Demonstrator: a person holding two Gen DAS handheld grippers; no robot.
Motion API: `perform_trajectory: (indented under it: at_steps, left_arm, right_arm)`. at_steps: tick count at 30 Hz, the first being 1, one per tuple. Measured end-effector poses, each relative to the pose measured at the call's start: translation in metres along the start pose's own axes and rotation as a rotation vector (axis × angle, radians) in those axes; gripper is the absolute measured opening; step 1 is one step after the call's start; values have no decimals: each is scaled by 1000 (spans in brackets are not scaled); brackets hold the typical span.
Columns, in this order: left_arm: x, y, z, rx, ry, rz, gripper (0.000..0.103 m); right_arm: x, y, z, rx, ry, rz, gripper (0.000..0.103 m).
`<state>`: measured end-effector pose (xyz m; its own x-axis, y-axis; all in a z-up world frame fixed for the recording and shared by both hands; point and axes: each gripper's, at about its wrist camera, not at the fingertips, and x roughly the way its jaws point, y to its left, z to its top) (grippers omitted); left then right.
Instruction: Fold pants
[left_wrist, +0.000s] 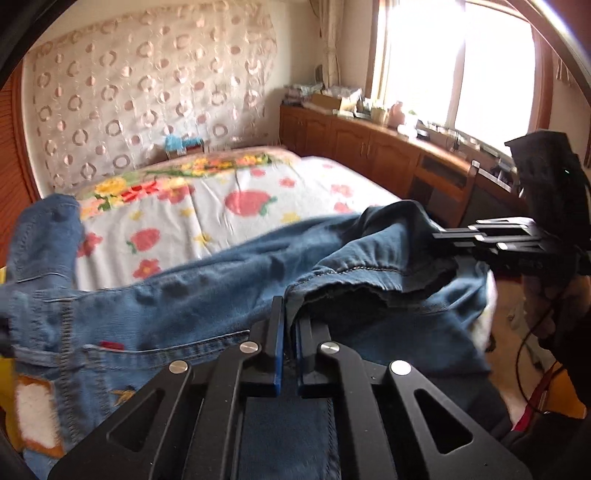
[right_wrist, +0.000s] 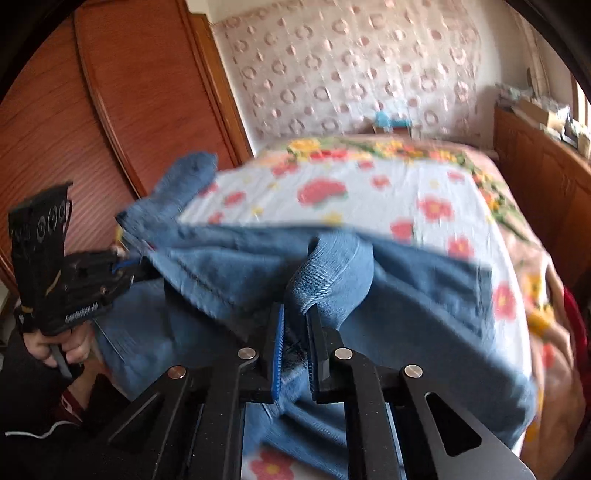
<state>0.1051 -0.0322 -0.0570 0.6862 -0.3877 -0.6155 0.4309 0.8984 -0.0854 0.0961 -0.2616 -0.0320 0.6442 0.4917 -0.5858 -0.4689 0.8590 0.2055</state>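
Note:
Blue denim pants (left_wrist: 221, 288) hang bunched between my two grippers above the near end of the bed. My left gripper (left_wrist: 290, 314) is shut on a fold of the denim near a hem edge. My right gripper (right_wrist: 297, 314) is shut on a thick fold of the pants (right_wrist: 332, 266). In the left wrist view the right gripper (left_wrist: 443, 236) comes in from the right, pinching the cloth. In the right wrist view the left gripper (right_wrist: 129, 269) shows at the left, held by a hand, gripping the pants' edge.
The bed with a flower-print cover (left_wrist: 240, 199) stretches ahead, also in the right wrist view (right_wrist: 369, 192). A wooden cabinet (left_wrist: 369, 147) with clutter runs under the window on the right. A wooden wardrobe (right_wrist: 110, 110) stands to the left.

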Motion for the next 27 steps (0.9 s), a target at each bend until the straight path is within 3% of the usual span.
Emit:
perform_trajectory:
  at_steps: [6, 12, 20, 27]
  left_arm:
    - [-63, 19, 0, -54, -91, 29, 5]
    - [-114, 41, -20, -124, -133, 86, 5]
    - [-149, 73, -48, -194, -147, 166, 5]
    - [-152, 105, -82, -284, -106, 207, 5]
  right_arm:
    - [-28, 33, 50, -110, -113, 71, 4]
    - [-21, 93, 87, -249, -172, 151, 2]
    - [25, 143, 119, -337, -148, 243, 2]
    - [90, 174, 133, -388, -78, 268, 2]
